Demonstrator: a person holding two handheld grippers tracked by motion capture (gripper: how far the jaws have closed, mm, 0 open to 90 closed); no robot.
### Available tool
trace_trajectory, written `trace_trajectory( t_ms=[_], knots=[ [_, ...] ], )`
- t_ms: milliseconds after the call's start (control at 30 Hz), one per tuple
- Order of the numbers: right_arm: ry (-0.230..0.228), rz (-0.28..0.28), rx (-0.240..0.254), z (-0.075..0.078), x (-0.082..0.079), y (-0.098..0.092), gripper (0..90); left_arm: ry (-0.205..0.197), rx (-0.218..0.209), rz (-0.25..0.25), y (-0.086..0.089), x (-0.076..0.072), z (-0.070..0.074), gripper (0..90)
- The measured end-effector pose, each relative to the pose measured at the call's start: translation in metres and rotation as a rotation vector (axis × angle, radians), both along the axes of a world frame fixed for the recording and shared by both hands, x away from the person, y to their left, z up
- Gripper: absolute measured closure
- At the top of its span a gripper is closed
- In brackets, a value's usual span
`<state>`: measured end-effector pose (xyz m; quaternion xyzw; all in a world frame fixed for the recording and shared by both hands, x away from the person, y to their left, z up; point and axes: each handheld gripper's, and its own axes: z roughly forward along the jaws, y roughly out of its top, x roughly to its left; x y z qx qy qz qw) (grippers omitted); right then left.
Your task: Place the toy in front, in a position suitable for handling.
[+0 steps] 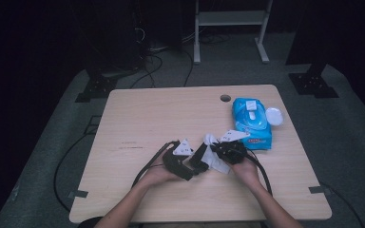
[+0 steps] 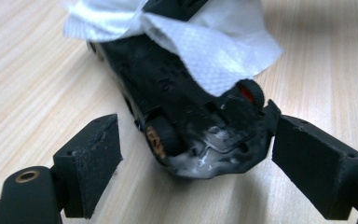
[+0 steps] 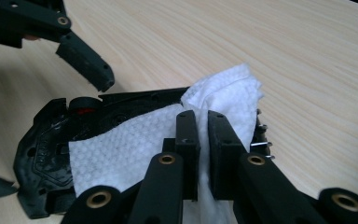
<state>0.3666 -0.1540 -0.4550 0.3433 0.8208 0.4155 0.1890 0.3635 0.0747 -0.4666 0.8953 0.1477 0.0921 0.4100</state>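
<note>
A black toy car lies upside down on the wooden table, wheels up, between my two grippers. A white wipe is draped over its underside. My left gripper stands open around one end of the car; its left pad is clear of the body and its right pad sits at the car's edge. My right gripper is shut on the wipe and holds it against the car. One left gripper finger shows beyond the car in the right gripper view.
A blue pack of wipes lies at the table's right with its white lid flipped open. A cable hole sits near the far edge. Cables trail from both grippers toward the front edge. A white stand is beyond the table.
</note>
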Motion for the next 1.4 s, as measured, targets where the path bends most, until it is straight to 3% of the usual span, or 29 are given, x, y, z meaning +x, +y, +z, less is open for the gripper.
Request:
trace_trajectory(
  t_ms=[167,300,400,500,533,567,600,667,733,767,800,833,900,1033,1067,1200,1267,1300,1400],
  knots=[
    [0.003,0.011,-0.007,-0.001,-0.008,-0.002,83.2,-0.013,0.024,0.006,0.005,0.001,0.000,14.8],
    [0.013,0.021,-0.007,-0.001,-0.015,-0.002,83.4,-0.017,0.000,0.066,0.020,0.008,0.005,15.5],
    [0.021,0.041,0.001,-0.001,-0.019,0.000,83.3,0.000,-0.055,0.032,0.022,0.007,0.008,15.4],
    [0.012,0.059,-0.023,0.000,-0.024,0.003,83.3,-0.019,-0.034,0.018,0.020,0.006,0.007,15.3],
    [0.029,0.054,-0.007,0.000,-0.024,0.002,83.3,-0.022,-0.005,0.023,0.018,0.007,0.002,15.3],
    [0.029,0.054,-0.007,0.000,-0.024,0.002,83.3,-0.022,-0.005,0.023,0.018,0.007,0.002,14.8],
    [0.053,0.056,0.022,0.000,-0.024,-0.001,83.3,-0.007,-0.011,0.021,0.018,0.008,0.001,13.5],
    [0.055,0.055,0.027,-0.001,-0.025,-0.002,83.3,-0.014,-0.007,0.018,0.019,0.008,0.001,13.1],
    [0.058,0.062,0.030,-0.001,-0.029,-0.002,83.3,0.024,-0.017,-0.016,0.017,0.007,0.000,10.8],
    [0.058,0.062,0.030,-0.001,-0.029,-0.002,83.3,0.024,-0.017,-0.016,0.017,0.007,0.000,9.4],
    [0.063,0.067,0.033,-0.001,-0.031,-0.001,83.3,0.030,0.025,-0.038,0.014,0.004,-0.001,9.2],
    [0.061,0.069,0.034,-0.001,-0.031,0.000,83.3,0.030,0.025,-0.038,0.014,0.004,-0.001,9.2],
    [0.062,0.074,0.035,-0.001,-0.032,0.001,83.3,-0.011,0.058,-0.045,0.011,0.002,-0.002,10.7],
    [0.105,0.112,0.053,0.001,-0.031,0.000,83.3,-0.046,0.061,-0.042,0.012,0.004,-0.002,19.1],
    [0.104,0.123,0.080,0.007,-0.028,-0.001,83.3,-0.030,0.039,-0.049,0.014,0.005,-0.002,23.4],
    [0.063,0.118,0.096,0.021,-0.017,0.006,83.3,-0.040,0.045,-0.050,0.014,0.005,-0.002,23.7],
    [0.058,0.118,0.084,0.022,-0.015,0.009,83.3,-0.038,0.038,-0.052,0.014,0.005,-0.002,23.7],
    [0.018,0.118,0.013,0.019,-0.010,0.018,83.3,-0.036,0.038,-0.051,0.015,0.005,-0.002,23.7],
    [0.034,0.105,-0.031,0.011,-0.004,0.016,83.5,-0.031,0.032,-0.043,0.017,0.007,-0.002,23.7]
  ],
)
